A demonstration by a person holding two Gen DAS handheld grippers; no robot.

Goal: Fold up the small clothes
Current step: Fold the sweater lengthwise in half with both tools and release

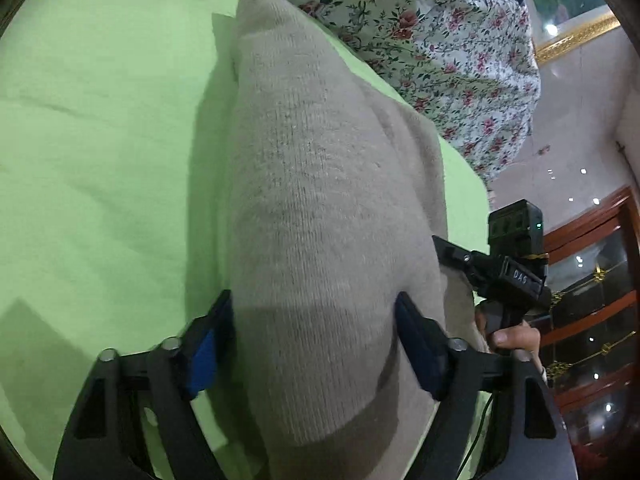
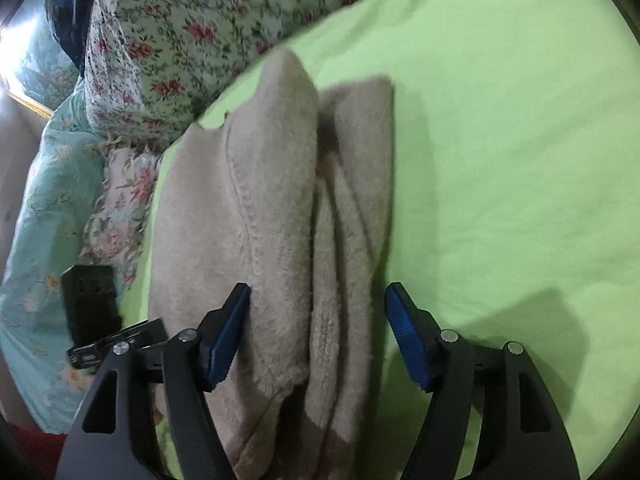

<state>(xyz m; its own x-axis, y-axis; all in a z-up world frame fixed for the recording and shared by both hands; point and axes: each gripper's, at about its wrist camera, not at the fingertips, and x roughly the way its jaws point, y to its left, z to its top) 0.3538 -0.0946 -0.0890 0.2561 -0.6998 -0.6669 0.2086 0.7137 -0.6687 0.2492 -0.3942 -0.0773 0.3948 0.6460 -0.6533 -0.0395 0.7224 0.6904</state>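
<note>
A beige knitted garment (image 1: pixel 320 200) lies folded lengthwise on a light green sheet (image 1: pixel 100 140). In the left wrist view my left gripper (image 1: pixel 316 344) is open, its blue-padded fingers (image 1: pixel 204 356) standing on either side of the garment's near end. In the right wrist view the same garment (image 2: pixel 272 220) shows several stacked fuzzy folds. My right gripper (image 2: pixel 316 332) is open, its fingers (image 2: pixel 404 332) straddling the garment's near end. The right gripper's body (image 1: pixel 512 276) shows at the right of the left wrist view, held by a hand.
A floral quilt (image 1: pixel 420 32) lies bunched along the far edge of the green sheet (image 2: pixel 500 160). A pale blue floral cloth (image 2: pixel 44 220) hangs at the bed's left side. A wooden cabinet with glass (image 1: pixel 592 320) stands beyond the bed.
</note>
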